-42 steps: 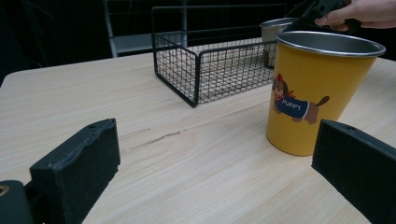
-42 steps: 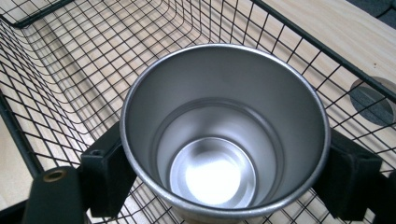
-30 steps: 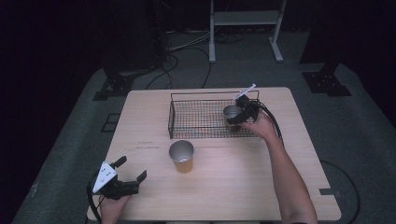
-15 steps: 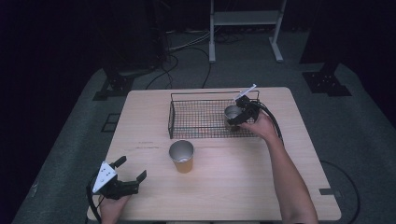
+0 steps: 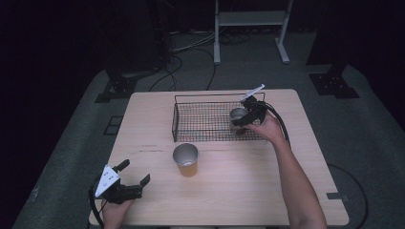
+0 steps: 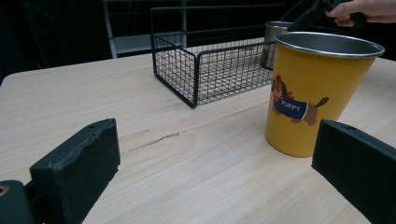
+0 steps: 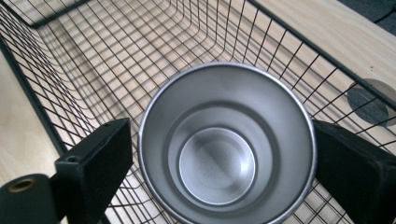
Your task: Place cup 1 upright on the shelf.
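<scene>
The risk I see is at the wire basket (image 5: 205,125): the right claw (image 5: 242,118) holds a steel cup (image 5: 237,114) over the right end of the basket, and if the cup is released while it hangs tilted or too high, it may tip on the wire floor or knock against the basket rim. A loose grip on the smooth metal could also let it slip early.

In the right gripper view the steel cup (image 7: 226,142) sits between the two black pads, which press on its left and right sides, so this claw is clamped on the cup, mouth up.

The left claw (image 5: 128,186) rests with its jaws wide apart, holding nothing, at the desk (image 5: 296,191) corner well apart from the basket. A yellow puppy cup (image 6: 317,91) stands on the desk just in front of the basket.
</scene>
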{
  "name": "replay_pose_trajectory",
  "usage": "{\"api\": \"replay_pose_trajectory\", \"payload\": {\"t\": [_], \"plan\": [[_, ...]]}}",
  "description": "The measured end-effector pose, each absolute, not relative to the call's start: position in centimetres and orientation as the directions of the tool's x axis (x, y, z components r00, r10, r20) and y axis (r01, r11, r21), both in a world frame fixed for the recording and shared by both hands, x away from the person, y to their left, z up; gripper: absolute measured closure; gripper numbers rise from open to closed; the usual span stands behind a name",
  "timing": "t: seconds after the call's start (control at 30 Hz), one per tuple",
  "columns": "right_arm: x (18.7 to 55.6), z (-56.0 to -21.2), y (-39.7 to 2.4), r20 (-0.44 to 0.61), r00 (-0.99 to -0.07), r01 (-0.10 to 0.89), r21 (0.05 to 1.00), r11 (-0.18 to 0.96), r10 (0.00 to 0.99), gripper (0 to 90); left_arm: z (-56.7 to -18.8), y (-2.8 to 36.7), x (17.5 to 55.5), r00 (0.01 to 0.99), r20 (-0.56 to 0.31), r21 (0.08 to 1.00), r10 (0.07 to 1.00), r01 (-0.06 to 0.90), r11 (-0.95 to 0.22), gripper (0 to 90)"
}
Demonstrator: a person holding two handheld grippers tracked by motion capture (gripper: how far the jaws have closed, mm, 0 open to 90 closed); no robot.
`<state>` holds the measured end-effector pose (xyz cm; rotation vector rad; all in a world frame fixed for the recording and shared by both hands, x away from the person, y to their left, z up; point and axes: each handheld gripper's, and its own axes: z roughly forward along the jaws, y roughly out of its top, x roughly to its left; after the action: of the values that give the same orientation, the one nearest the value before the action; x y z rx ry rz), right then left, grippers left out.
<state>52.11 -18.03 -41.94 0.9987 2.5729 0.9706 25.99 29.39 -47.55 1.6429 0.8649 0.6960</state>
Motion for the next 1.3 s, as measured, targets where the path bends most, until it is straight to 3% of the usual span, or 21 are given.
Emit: {"api": "replay_pose_trajectory", "payload": {"t": [0.57, 1.3], "plan": [[51.2, -39.6, -19.6, 0.069, -0.738, 0.497, 0.729, 0.471, 0.671, 7.3, -47.6, 29.3, 26.0, 0.563, 0.009, 0.973, 0.827, 0.186, -0.137, 0.0], [47.0, -37.2, -23.0, 0.093, -0.757, 0.44, 0.803, 0.401, 0.647, 7.5, -47.6, 29.2, 26.1, 0.569, 0.019, 0.972, 0.822, 0.183, -0.149, 0.0]]}}
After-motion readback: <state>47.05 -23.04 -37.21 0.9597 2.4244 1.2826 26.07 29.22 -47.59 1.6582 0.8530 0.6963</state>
